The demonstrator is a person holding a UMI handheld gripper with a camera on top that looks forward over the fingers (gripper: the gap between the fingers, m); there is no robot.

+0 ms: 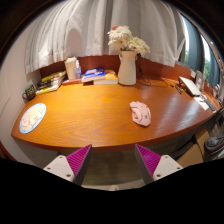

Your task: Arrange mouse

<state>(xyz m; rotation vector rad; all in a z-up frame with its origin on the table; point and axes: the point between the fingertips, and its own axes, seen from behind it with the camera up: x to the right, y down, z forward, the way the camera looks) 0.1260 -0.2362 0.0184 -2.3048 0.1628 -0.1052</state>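
A pale pink mouse point(140, 113) lies on the wooden desk point(90, 118), toward its right side. My gripper point(113, 162) is open and empty, with its magenta pads point(79, 160) spread wide. It hangs in front of the desk's near edge, well short of the mouse. The mouse is beyond the fingers and a little to the right of them.
A white vase with flowers point(127, 62) stands at the back of the desk. Books point(97, 75) and a bottle point(71, 68) sit at the back left. A round plate point(32, 118) lies at the left. A laptop-like thing point(190, 86) is at the right. Curtains hang behind.
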